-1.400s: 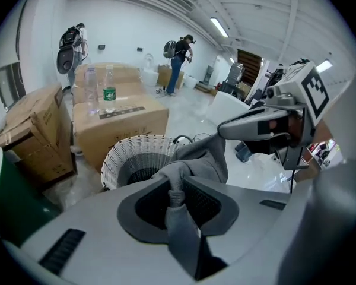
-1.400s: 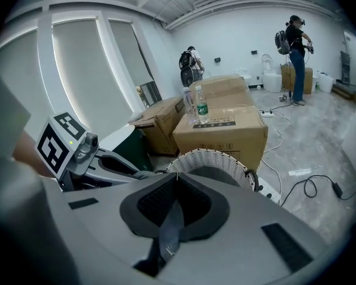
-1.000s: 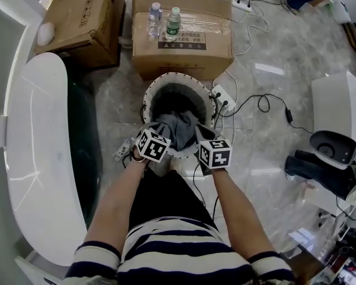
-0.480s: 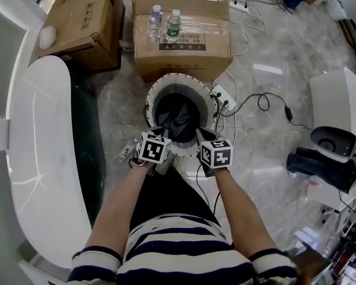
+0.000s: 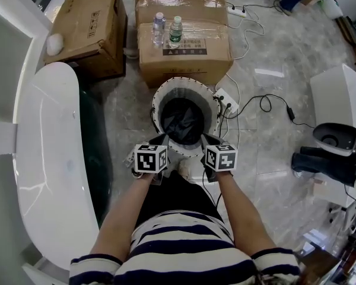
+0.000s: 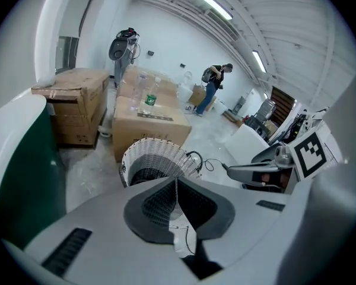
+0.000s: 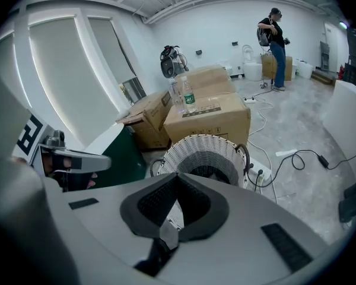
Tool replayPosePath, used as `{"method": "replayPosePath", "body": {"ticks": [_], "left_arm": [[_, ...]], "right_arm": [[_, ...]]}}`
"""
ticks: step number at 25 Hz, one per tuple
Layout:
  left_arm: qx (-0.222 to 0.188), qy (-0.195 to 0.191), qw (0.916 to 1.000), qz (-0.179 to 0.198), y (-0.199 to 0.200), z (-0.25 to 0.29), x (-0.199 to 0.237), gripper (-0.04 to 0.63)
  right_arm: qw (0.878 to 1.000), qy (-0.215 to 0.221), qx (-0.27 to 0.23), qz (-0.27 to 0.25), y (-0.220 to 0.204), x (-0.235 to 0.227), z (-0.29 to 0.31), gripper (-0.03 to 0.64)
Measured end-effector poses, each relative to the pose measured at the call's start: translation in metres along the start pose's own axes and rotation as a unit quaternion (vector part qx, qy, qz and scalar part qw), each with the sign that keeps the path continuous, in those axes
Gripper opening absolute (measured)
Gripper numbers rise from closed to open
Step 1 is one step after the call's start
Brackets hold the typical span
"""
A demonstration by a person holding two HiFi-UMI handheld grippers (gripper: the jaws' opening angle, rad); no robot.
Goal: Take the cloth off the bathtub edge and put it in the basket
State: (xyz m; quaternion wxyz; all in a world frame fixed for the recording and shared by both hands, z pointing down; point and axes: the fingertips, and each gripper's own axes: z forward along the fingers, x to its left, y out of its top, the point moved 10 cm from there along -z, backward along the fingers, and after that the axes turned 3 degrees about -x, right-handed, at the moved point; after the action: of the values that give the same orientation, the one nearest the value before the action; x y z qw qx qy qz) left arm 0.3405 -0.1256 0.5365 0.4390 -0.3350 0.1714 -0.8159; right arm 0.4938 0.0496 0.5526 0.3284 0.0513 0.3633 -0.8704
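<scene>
The dark grey cloth point(image 5: 181, 122) lies bunched inside the round white wicker basket point(image 5: 185, 80) on the floor. Both grippers hover at the basket's near rim, one at each side. My left gripper point(image 5: 161, 139) is shut with nothing between its pads point(image 6: 160, 198). My right gripper point(image 5: 208, 140) is also shut and empty, its pads point(image 7: 193, 202) pressed together. Both gripper views look over the basket point(image 6: 157, 154) point(image 7: 207, 150) from just behind it. The white bathtub point(image 5: 44, 153) with its dark green inside curves along the left; no cloth shows on its edge.
Two cardboard boxes point(image 5: 184, 43) point(image 5: 89, 28) stand behind the basket, with two bottles point(image 5: 159, 27) point(image 5: 176, 28) on the nearer one. A power strip point(image 5: 228, 98) and black cables trail right of the basket. White equipment point(image 5: 338, 105) stands far right. A person point(image 7: 275, 31) stands far off.
The cloth, bunched over the basket's near rim between the grippers a second ago, has dropped inside. Both grippers have drawn back towards the person, and the left one has rolled.
</scene>
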Motion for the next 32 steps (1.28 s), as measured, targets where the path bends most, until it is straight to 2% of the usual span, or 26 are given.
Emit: {"method": "replayPosePath", "body": {"ticks": [11, 21, 32], "left_arm": [[-0.024, 0.002, 0.9997, -0.005, -0.009, -0.053, -0.01, 0.026], [-0.036, 0.001, 0.9993, -0.011, -0.02, -0.094, -0.005, 0.026], [-0.049, -0.012, 0.9985, -0.019, -0.026, -0.109, -0.001, 0.026]], "right_arm": [[0.999, 0.002, -0.031, 0.039, -0.003, 0.011, -0.036, 0.026], [0.999, -0.015, -0.034, 0.036, -0.016, 0.028, -0.055, 0.026], [0.997, -0.031, -0.064, 0.018, -0.013, 0.05, -0.078, 0.026]]}}
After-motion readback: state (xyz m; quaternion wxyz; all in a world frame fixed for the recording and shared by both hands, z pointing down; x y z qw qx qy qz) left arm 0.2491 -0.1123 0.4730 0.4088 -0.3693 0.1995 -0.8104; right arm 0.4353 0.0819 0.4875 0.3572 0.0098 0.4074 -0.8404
